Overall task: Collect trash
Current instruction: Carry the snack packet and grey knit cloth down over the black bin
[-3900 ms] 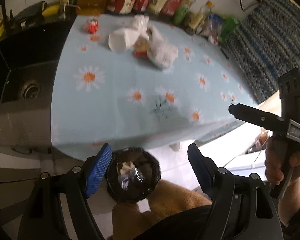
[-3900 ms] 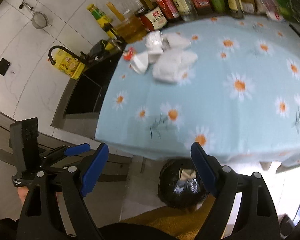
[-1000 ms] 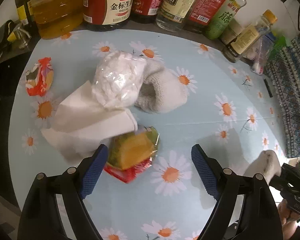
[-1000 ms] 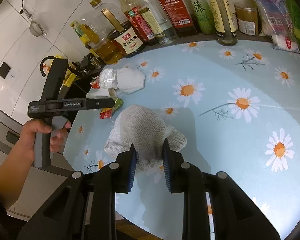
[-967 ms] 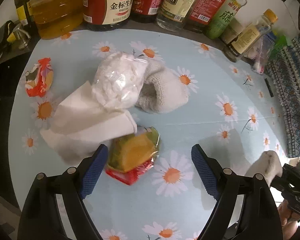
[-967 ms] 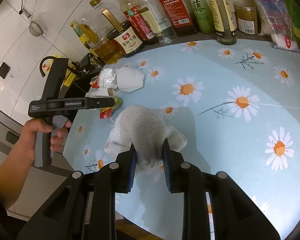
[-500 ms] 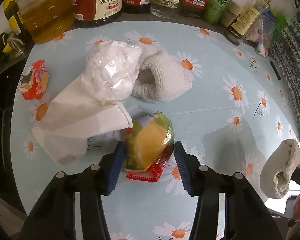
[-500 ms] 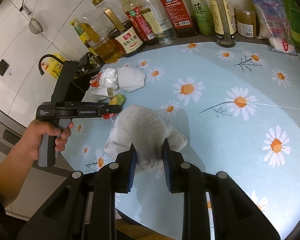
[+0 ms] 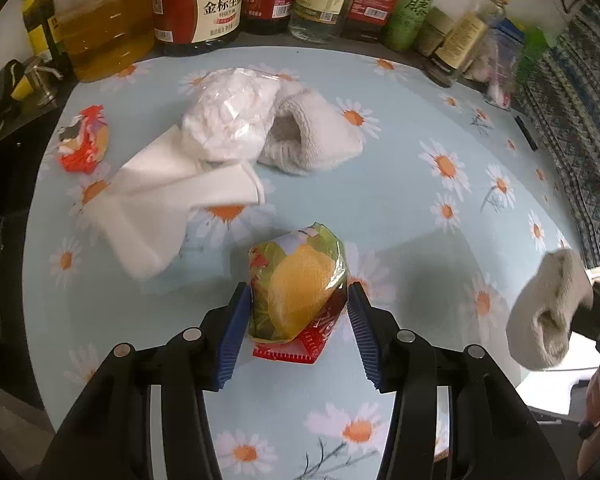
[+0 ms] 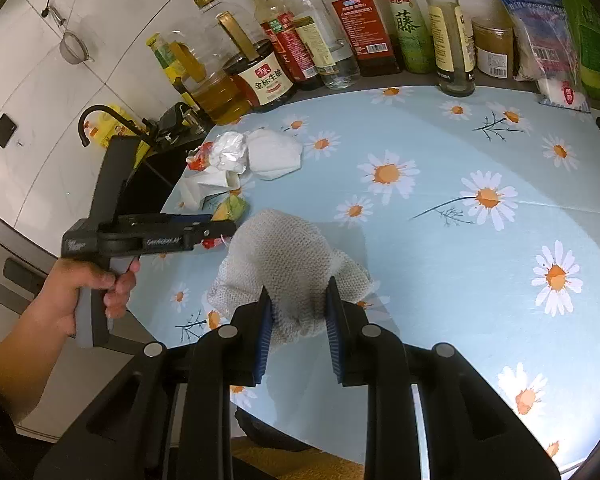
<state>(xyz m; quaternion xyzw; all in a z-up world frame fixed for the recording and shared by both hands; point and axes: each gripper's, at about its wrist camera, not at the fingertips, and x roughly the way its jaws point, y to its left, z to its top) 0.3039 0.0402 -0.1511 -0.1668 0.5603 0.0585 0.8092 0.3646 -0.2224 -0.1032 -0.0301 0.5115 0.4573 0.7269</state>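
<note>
Trash is spread over the left part of the table: a snack packet printed with yellow fruit, a folded napkin, a clear bag of white stuff, a red wrapper near the edge, and a knit cloth beside the bag. The step in hand is judged to be the pick-up of the packet: the left tongs are closed on it, the blue pads pressed against both its sides, while its red lower edge is seen just above or on the cloth-covered table; which, cannot be told. The right tongs are clamped shut on a second knit cloth, which is held clear of the table near its front edge. The next move is judged to call for both loads to be carried off the table to a bin, of which only a dark shape below the front edge is glimpsed in the right view; the packet's slippery film calls for a firm grip during the lift. The left tongs are pointed steeply down at the table, gripped by a hand on the pistol handle with a bare forearm behind; the right tongs are tilted down less steeply.
</note>
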